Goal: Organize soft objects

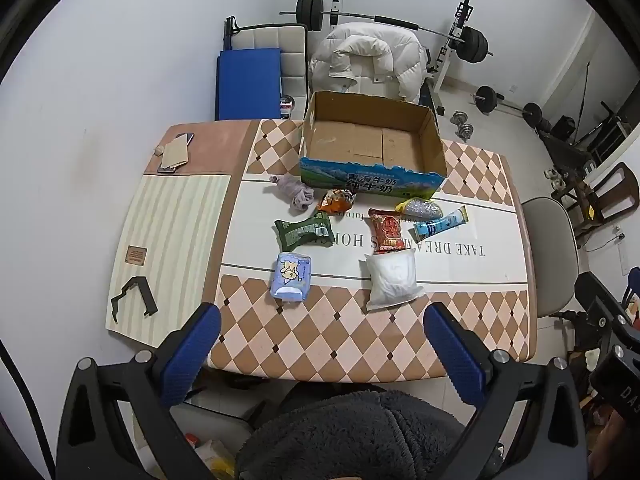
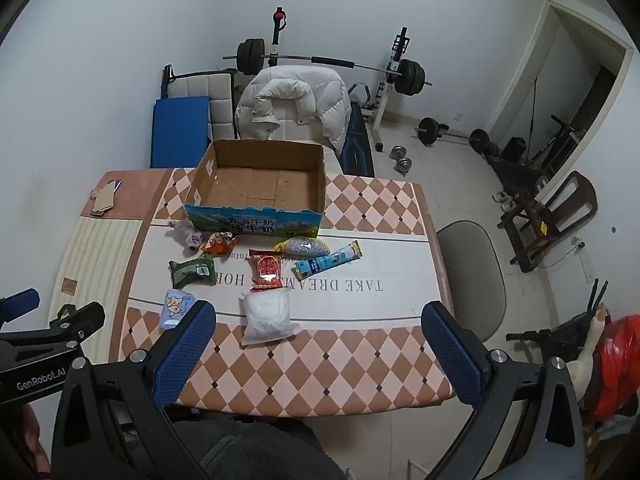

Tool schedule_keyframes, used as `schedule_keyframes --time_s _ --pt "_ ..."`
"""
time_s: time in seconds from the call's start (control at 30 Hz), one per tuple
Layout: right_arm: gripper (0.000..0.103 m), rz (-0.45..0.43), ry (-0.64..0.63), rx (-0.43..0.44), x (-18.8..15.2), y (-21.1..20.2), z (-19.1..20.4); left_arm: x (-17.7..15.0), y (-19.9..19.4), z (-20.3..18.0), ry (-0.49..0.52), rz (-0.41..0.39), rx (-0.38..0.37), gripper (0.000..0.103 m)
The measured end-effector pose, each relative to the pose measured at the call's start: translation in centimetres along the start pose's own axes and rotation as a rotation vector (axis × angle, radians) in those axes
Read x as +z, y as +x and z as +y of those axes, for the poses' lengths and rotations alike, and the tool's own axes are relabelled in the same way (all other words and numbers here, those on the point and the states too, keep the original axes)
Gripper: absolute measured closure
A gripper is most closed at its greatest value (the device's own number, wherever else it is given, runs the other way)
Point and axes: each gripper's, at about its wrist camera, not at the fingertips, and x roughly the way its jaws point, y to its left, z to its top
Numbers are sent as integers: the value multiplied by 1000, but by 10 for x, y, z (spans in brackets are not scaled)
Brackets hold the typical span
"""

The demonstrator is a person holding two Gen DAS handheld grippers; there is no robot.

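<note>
An open cardboard box [image 1: 372, 176] [image 2: 256, 218] stands empty at the far middle of the table. In front of it lie several soft items: a grey cloth [image 1: 294, 194] [image 2: 188, 236], an orange packet [image 1: 336, 201] [image 2: 218, 245], a green packet [image 1: 304, 232] [image 2: 192, 271], a red packet [image 1: 387, 230] [image 2: 266, 270], a silver-yellow pouch [image 1: 420, 208] [image 2: 304, 247], a blue tube [image 1: 440, 224] [image 2: 328, 262], a light blue tissue pack [image 1: 291, 276] [image 2: 176, 308] and a white bag [image 1: 392, 278] [image 2: 267, 316]. My left gripper [image 1: 320, 344] and right gripper [image 2: 320, 344] are both open and empty, held above the table's near edge.
The table [image 1: 320, 340] has a checked cloth. A phone and cardboard scraps [image 1: 174, 152] and a black bracket [image 1: 134, 298] lie at its left. A chair with a white jacket [image 1: 372, 60] stands behind, a grey chair [image 1: 552, 256] at the right, weights beyond.
</note>
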Motion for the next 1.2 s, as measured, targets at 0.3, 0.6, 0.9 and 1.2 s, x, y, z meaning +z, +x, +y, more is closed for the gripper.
schedule_keyframes --time_s 0.3,0.6,0.9,1.2 --pt "0 18 3 23 2 5 -6 5 0 -4 27 -14 4 0" --pt "0 30 9 28 3 3 -9 11 -1 -17 44 -23 25 0" --pt "0 43 10 33 -4 13 -11 5 -1 -15 39 -21 23 0" --pt "0 41 4 30 -11 13 -10 -6 -2 -12 48 -31 10 0"
